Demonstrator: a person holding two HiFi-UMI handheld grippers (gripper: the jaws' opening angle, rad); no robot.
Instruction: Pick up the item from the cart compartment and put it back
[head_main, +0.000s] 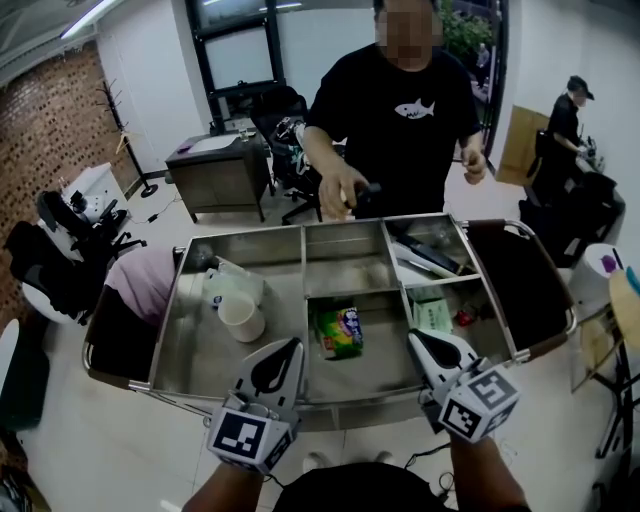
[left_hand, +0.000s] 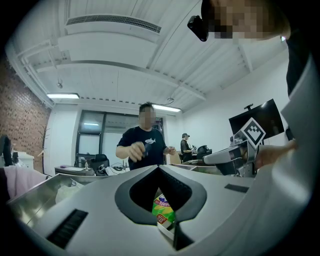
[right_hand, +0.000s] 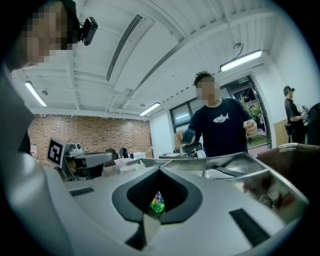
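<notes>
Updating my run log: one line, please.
left hand-held gripper shut | right hand-held gripper shut | snack packet lying in cart, ungrasped

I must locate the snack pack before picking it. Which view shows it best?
The head view: the whole snack pack lies in the middle front compartment of the cart. Both gripper views show only a green sliver of it through the jaw opening.

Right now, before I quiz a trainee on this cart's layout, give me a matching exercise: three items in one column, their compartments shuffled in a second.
Items:
1. white cup
2. green snack packet
3. long black item

Places:
A. rear right compartment
B. large left compartment
C. front middle compartment

Pairs: 1-B, 2-C, 3-A.
</notes>
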